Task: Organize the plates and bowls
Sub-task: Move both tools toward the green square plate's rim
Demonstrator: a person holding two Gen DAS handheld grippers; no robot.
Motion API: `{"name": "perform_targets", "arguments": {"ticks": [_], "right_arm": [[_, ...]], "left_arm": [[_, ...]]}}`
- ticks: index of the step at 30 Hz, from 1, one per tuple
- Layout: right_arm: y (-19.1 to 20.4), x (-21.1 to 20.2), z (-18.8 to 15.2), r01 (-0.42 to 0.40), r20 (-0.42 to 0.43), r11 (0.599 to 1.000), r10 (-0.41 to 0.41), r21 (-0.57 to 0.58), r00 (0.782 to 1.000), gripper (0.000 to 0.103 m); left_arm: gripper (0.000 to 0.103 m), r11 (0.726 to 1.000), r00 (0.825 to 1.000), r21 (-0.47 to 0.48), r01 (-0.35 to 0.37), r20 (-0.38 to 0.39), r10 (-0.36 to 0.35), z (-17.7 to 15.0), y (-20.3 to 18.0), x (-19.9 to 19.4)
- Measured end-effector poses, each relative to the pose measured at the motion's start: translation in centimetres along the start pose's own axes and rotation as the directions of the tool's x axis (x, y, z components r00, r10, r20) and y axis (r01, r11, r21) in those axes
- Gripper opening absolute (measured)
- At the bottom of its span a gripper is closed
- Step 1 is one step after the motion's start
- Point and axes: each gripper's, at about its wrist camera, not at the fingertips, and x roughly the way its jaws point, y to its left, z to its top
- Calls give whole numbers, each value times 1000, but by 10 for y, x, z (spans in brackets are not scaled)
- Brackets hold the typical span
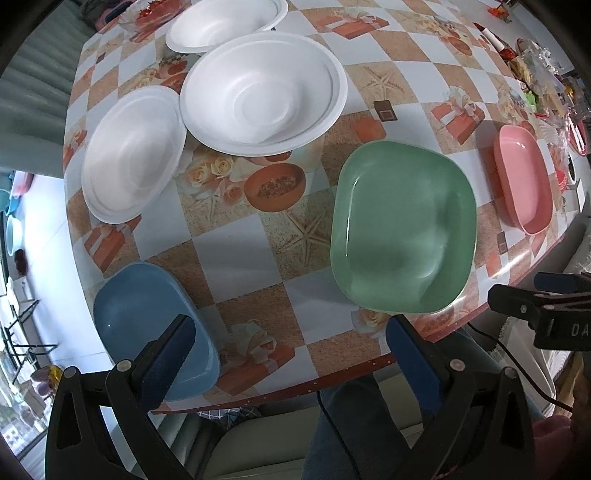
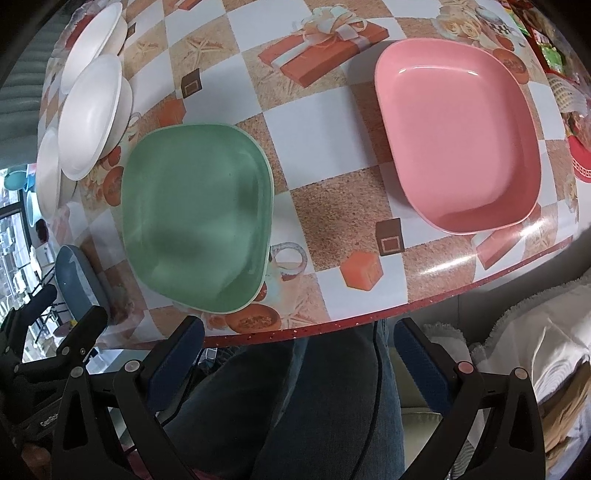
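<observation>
A green square plate (image 1: pixel 400 229) lies near the table's front edge; it also shows in the right wrist view (image 2: pixel 195 218). A pink plate (image 1: pixel 524 182) lies to its right (image 2: pixel 458 136). A blue plate (image 1: pixel 147 321) lies at the front left, seen edge-on in the right wrist view (image 2: pixel 75 280). Three white bowls (image 1: pixel 258 92) (image 1: pixel 133 155) (image 1: pixel 225 24) sit behind, and at far left in the right wrist view (image 2: pixel 92 114). My left gripper (image 1: pixel 291 350) is open and empty above the front edge. My right gripper (image 2: pixel 299 350) is open and empty, in front of the table edge.
The table (image 1: pixel 236 251) has a patterned checkered cloth. Snack packets and clutter (image 1: pixel 535 70) crowd the back right corner. A red basket (image 2: pixel 580 155) sits right of the pink plate. The person's legs (image 2: pixel 295 406) are below the table edge.
</observation>
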Motion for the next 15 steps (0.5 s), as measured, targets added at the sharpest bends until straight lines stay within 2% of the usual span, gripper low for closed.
{"name": "perform_targets", "arguments": {"ticks": [15], "right_arm": [[-5, 7, 12, 1, -14, 1000, -1, 9, 1000, 103]], "left_arm": [[103, 1000, 1000, -3, 1, -19, -2, 11, -1, 11]]}}
